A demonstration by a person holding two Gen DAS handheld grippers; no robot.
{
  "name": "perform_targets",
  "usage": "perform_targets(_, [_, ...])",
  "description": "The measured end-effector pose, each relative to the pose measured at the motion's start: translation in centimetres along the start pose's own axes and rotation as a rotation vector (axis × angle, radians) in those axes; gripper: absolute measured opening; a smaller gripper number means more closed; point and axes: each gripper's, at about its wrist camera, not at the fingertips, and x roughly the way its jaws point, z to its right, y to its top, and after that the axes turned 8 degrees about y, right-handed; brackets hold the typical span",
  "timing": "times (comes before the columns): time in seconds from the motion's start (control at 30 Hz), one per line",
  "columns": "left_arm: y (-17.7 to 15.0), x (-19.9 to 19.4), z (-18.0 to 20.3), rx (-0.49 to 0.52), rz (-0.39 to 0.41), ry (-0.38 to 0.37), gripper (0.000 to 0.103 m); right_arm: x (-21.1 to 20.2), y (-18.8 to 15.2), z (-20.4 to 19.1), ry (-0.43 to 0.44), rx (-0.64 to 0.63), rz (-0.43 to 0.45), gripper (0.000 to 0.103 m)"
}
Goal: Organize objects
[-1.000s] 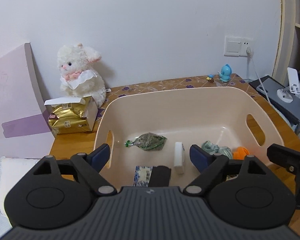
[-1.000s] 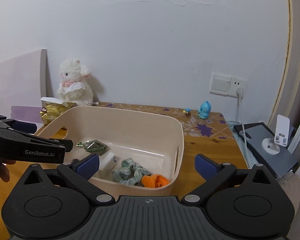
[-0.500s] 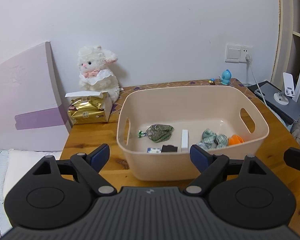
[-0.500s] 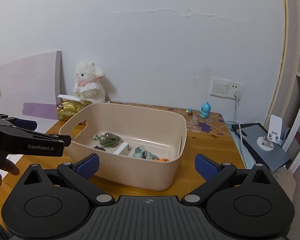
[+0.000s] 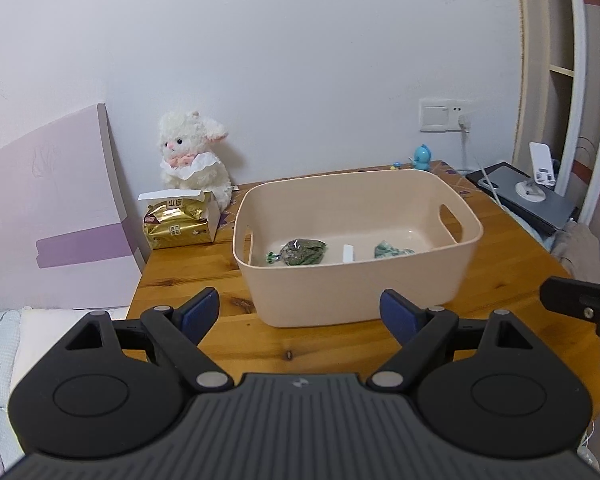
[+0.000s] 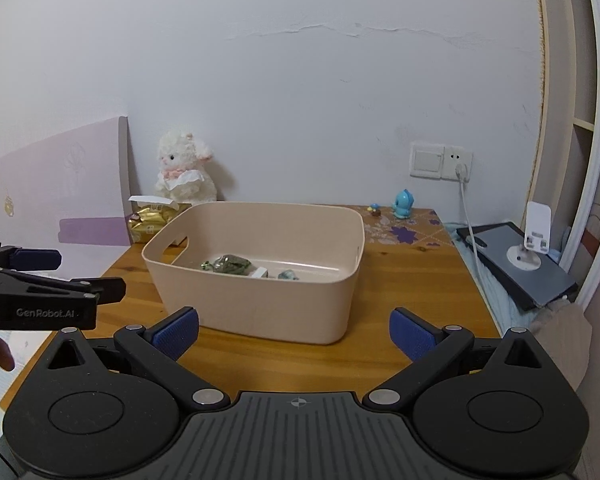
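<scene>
A beige plastic bin (image 5: 356, 280) (image 6: 260, 304) stands on the wooden table (image 5: 332, 344). Inside it lie a green packet (image 5: 302, 251) (image 6: 230, 264), a white block (image 5: 348, 253) (image 6: 260, 272) and a green striped cloth (image 5: 390, 250) (image 6: 288, 275). My left gripper (image 5: 300, 312) is open and empty, held back from the bin's near wall; it also shows at the left of the right wrist view (image 6: 52, 276). My right gripper (image 6: 294, 330) is open and empty, in front of the bin.
A white plush lamb (image 5: 192, 160) and a gold tissue pack (image 5: 178, 220) sit at the back left. A blue figurine (image 5: 421, 157) stands by the wall socket (image 5: 444, 120). A tablet with a white stand (image 5: 532, 192) lies to the right. A pink board (image 5: 48, 220) leans at left.
Both grippers have pulled back and away from the bin. The bin now looks smaller and farther off, and its contents are partly hidden by its near wall.
</scene>
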Motion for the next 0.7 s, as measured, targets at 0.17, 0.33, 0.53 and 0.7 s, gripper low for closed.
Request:
perform_targets(0.17, [-1.0, -2.4, 0.4, 0.009, 0.011, 0.0, 0.088, -2.1, -0.7, -0.1, 0.011, -0.001, 0.016, 0.103])
perform_targets(0.33, [-2.0, -4.2, 0.3, -0.026, 0.016, -0.004, 0.09, -3.8, -1.3, -0.4, 0.022, 0.014, 0.031, 0.103])
perform_targets(0.53, [-3.5, -6.0, -0.2, -0.065, -0.003, -0.022, 0.091, -5.2, -2.1, -1.3, 0.028, -0.01, 0.022, 0.103])
perform_targets(0.7, [-4.4, -7.3, -0.3, -0.055, 0.005, 0.0, 0.092, -5.8, -2.8, -1.9, 0.035, -0.019, 0.007, 0.103])
